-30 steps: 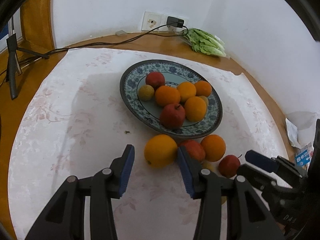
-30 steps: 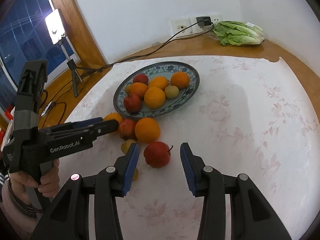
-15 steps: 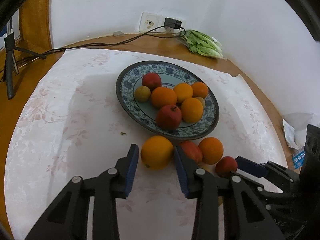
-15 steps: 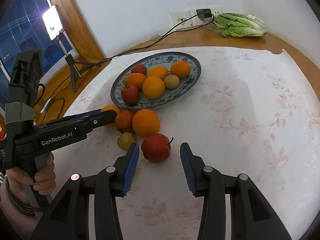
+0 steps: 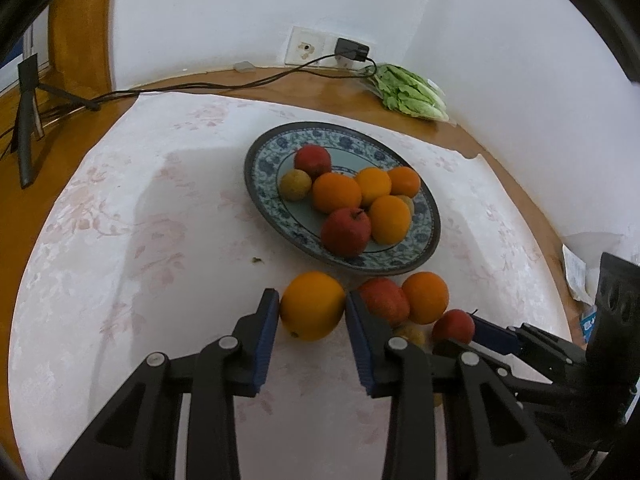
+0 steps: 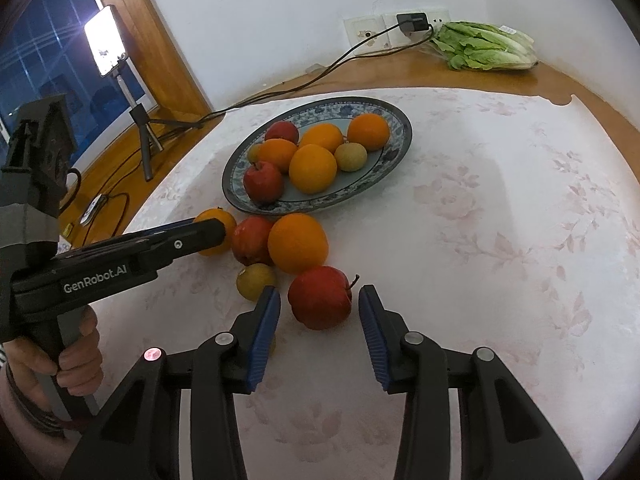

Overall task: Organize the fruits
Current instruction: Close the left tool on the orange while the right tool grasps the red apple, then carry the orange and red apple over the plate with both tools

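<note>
Over at the tabletop's (image 5: 120, 240) left edge a tripod (image 5: 26, 120) stands on bare wood, its cable (image 5: 224, 84) running along the back edge to a plug (image 5: 352, 49) in the wall; the pale flowered cloth (image 6: 500, 220) covers most of the top. Now the left gripper (image 5: 312, 314): its blue fingers (image 5: 267, 334) sit on either side of a big orange (image 5: 312, 306), both pads right up against the skin, the orange resting on the cloth; closed on it, by the look of the left wrist view. Just right of that orange, a red apple (image 5: 384, 300) and a second orange (image 5: 425, 297) touch one another, with a small yellowish fruit (image 5: 410, 334) tucked in front of them. Behind this cluster, toward the middle of the tabletop, the blue-patterned plate (image 5: 264, 168) carries oranges, two red apples and small yellowish fruits, all bunched together. Moving right, the right gripper (image 6: 319, 322): fingers (image 6: 262, 330) spread wide around a stemmed red apple (image 6: 320, 297), a gap showing on each side, so nothing gripped; that apple sits on the cloth at the near end of the loose cluster, touching the second orange. Far right, in the back corner against the wall, a head of lettuce (image 6: 488, 46) lies on the bare wood.
</note>
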A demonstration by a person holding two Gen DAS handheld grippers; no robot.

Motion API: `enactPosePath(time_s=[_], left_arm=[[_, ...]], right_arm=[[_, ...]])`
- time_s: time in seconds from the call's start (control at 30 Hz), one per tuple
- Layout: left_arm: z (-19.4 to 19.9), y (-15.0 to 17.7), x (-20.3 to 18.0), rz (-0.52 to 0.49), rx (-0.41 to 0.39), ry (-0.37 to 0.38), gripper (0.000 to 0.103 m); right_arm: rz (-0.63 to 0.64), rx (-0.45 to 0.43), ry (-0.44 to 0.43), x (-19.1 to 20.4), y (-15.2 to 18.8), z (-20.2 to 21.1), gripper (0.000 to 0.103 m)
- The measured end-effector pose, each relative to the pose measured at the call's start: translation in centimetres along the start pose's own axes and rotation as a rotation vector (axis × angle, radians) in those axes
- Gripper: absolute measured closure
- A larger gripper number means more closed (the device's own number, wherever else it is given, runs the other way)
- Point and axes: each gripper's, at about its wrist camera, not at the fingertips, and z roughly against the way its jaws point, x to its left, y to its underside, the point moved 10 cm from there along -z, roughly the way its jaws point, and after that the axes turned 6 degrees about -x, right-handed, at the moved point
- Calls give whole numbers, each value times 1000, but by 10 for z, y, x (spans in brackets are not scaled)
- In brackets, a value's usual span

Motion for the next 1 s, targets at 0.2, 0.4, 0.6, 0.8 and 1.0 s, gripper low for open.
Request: enactPosePath(time_s=[0.2, 0.4, 0.6, 0.8, 1.0], left_arm=[[7, -1, 6, 22, -10, -3, 67], [14, -4, 7, 29, -24, -1, 67], [20, -6, 7, 35, -37, 3, 67], [24, -10, 7, 31, -47, 1, 67], [25, -18, 7, 19, -57, -12, 67]], right_arm=[[7, -13, 13, 0, -1, -2, 69], [-1, -13, 13, -1, -1, -1, 69], [-3, -26, 26, -5, -3, 6, 70], [-12, -46, 38, -10, -10, 15, 70], [-5, -57, 41, -10, -18, 18, 70]])
